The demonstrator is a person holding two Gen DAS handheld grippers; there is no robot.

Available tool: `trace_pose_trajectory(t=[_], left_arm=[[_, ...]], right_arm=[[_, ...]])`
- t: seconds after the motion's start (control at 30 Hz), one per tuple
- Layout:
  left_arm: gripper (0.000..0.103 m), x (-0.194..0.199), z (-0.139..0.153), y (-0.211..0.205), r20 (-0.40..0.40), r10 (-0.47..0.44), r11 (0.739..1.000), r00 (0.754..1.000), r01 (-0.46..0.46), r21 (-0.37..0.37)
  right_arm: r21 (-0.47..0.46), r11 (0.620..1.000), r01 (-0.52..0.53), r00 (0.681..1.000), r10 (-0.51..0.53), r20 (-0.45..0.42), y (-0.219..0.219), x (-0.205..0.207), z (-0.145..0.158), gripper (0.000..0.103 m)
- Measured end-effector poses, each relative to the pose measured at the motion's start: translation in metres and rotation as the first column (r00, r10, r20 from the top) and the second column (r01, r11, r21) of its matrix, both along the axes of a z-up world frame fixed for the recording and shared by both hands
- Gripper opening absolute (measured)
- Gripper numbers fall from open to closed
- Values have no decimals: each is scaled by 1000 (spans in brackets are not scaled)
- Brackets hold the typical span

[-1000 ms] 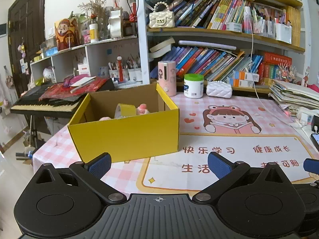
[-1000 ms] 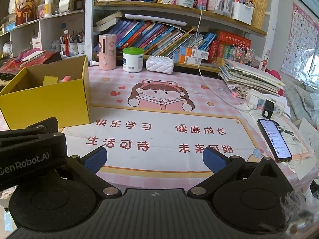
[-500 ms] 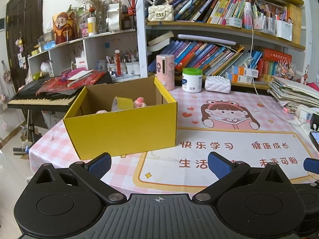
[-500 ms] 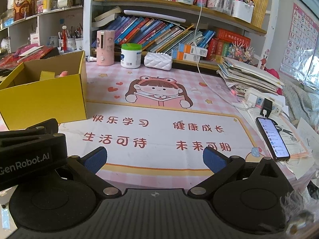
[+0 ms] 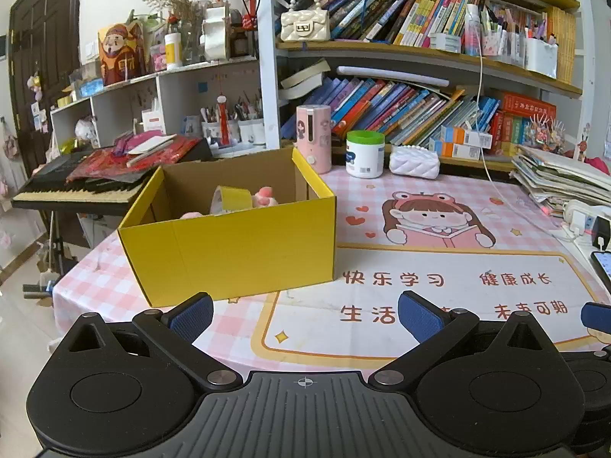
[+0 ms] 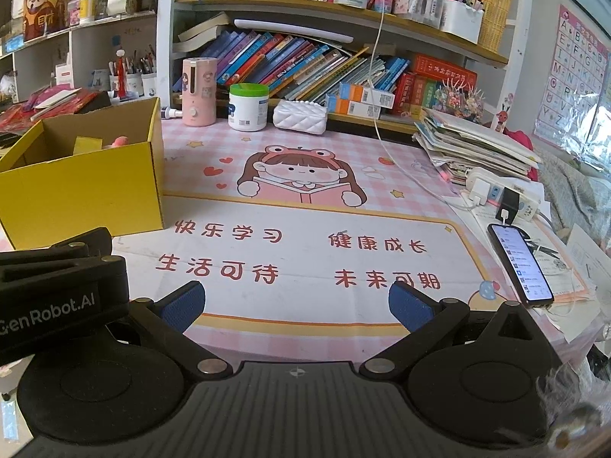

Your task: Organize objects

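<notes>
A yellow cardboard box (image 5: 236, 246) stands open on the left part of the table; in the right wrist view the box (image 6: 82, 187) sits at far left. Inside it lie a yellow tape roll (image 5: 231, 198) and a pink plush toy (image 5: 264, 196). My left gripper (image 5: 305, 315) hovers open over the table's near edge, in front of the box, holding nothing. My right gripper (image 6: 296, 305) is open too, empty, over the near edge of the cartoon desk mat (image 6: 305, 229). The left gripper's body (image 6: 57, 290) shows at the right wrist view's left.
At the back stand a pink dispenser (image 5: 314, 138), a green-lidded white jar (image 5: 364, 154) and a white quilted pouch (image 5: 414, 161) before bookshelves. A paper stack (image 6: 473, 149), power strip (image 6: 504, 194) and phone (image 6: 519, 263) lie right. A keyboard (image 5: 76, 189) stands left of the table.
Both grippers have drawn back and risen slightly from the table; the box and mat look a little farther away. Both stay open and empty.
</notes>
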State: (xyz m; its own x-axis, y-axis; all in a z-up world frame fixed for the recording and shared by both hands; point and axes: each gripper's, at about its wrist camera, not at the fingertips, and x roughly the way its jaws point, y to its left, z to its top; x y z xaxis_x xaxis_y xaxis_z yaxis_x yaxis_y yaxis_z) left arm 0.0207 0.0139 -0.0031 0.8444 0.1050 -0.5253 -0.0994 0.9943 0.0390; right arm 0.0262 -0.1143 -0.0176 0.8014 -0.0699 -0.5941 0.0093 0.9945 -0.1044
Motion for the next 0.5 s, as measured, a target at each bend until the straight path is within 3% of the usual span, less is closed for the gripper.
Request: trace_pose_trajectory(t=[0.5], left_arm=[[103, -3, 6, -3, 31, -15, 1000, 999, 15, -8]], right_arm=[[26, 1000, -3, 999, 2, 37, -4, -4, 5, 103]])
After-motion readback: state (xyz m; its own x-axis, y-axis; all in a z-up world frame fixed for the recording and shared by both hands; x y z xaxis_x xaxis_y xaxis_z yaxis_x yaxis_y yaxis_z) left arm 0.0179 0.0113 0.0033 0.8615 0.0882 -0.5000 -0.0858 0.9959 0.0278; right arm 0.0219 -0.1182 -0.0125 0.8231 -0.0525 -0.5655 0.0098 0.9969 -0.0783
